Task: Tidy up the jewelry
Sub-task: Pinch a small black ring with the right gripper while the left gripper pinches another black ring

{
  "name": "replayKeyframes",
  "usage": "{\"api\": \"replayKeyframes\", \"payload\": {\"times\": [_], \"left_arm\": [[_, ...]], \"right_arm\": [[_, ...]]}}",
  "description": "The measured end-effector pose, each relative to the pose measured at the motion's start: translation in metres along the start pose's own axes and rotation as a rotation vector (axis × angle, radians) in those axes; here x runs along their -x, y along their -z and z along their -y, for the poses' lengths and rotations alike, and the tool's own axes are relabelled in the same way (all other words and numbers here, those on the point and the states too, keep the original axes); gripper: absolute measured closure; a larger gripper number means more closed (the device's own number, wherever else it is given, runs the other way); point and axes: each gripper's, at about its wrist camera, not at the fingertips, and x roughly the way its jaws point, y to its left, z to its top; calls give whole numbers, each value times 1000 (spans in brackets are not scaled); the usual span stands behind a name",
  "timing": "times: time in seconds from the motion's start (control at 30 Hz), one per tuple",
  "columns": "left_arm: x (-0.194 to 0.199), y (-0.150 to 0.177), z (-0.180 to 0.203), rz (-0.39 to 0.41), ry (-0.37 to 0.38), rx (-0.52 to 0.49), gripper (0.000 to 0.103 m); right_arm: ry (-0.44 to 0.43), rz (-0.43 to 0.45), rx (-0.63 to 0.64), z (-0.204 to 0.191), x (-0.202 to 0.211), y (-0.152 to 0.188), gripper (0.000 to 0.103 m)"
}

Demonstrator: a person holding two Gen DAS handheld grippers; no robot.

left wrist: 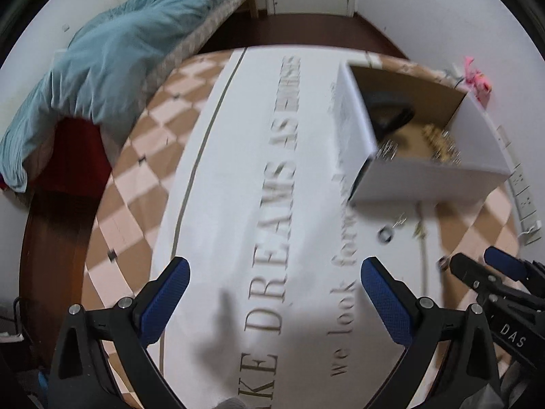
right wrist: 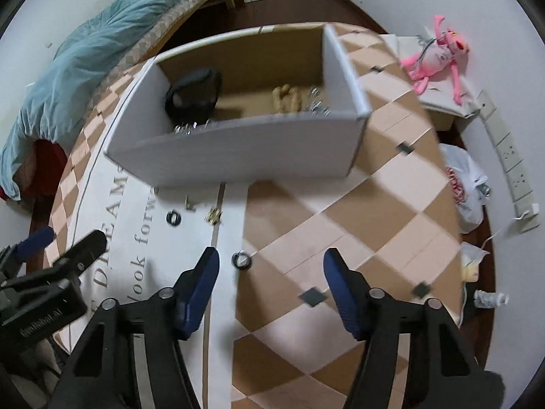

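Observation:
My left gripper (left wrist: 275, 269) is open above a white cloth with grey lettering (left wrist: 238, 170), with nothing between its pads. My right gripper (right wrist: 272, 257) is also open, over the checkered table; a dark ring (right wrist: 241, 259) lies on the surface just inside its left fingertip, untouched. A second ring (right wrist: 173, 218) and small gold pieces (right wrist: 214, 216) lie before the white cardboard box (right wrist: 238, 150). Inside the box are a black item (right wrist: 194, 97), a gold beaded bracelet (right wrist: 286, 97) and silvery pieces (right wrist: 318, 104). The left wrist view shows the box (left wrist: 425, 180), the two rings (left wrist: 386, 235) (left wrist: 442, 263) and the right gripper (left wrist: 473, 260).
A bed with a teal blanket (right wrist: 102, 44) runs along the far left. A pink plush toy (right wrist: 439, 58) lies on a box at the right, with a white plastic bag (right wrist: 466, 187) and wall sockets (right wrist: 517, 177) below it. The left gripper (right wrist: 68, 238) is close at the right gripper's left.

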Motion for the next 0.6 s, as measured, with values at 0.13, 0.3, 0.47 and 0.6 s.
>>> {"api": "replayKeyframes", "payload": {"times": [0.13, 0.3, 0.47, 0.6], "left_arm": [[-11, 12, -3, -29, -10, 3, 0], [-14, 16, -6, -35, -13, 9, 0], [-15, 17, -6, -40, -7, 10, 0], [-16, 14, -4, -37, 2, 4, 0]], "right_arm": [[22, 20, 37, -13, -10, 9, 45], [60, 47, 74, -25, -10, 12, 58], [96, 67, 100, -30, -11, 13, 88], [89, 72, 105, -28, -10, 13, 90]]}}
